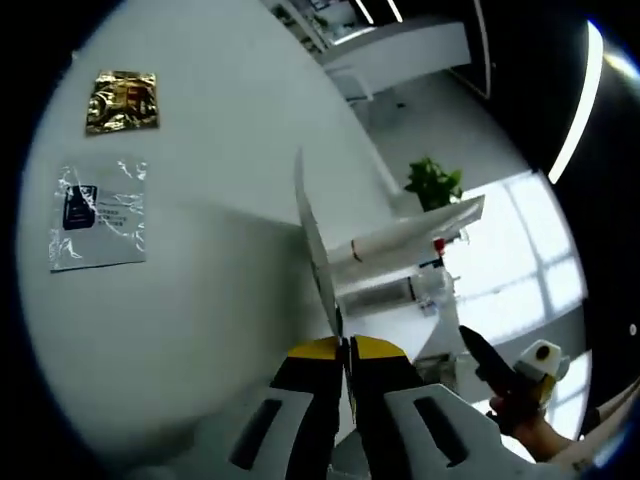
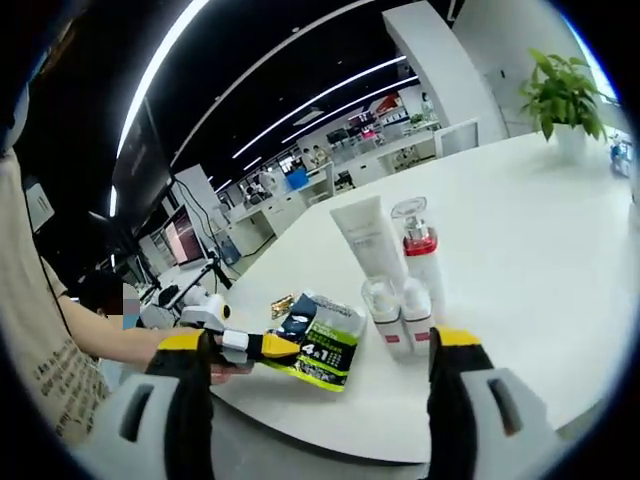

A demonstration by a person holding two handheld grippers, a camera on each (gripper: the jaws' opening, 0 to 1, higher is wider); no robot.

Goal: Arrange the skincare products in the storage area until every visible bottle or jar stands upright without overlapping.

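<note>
My left gripper is shut on the edge of a dark and green packet, seen edge-on here. In the right gripper view that packet lies flat over the white table, pinched by the left gripper. Behind it stand a white tube, a clear pump bottle with a red collar and two small bottles, all upright and close together. My right gripper is open, with its jaws wide either side of the packet and small bottles. The right gripper also shows at lower right.
A gold sachet and a clear sachet with a dark label lie flat on the table. A gold sachet peeks out behind the packet. A potted plant stands at the far edge. A person's hand holds the left gripper.
</note>
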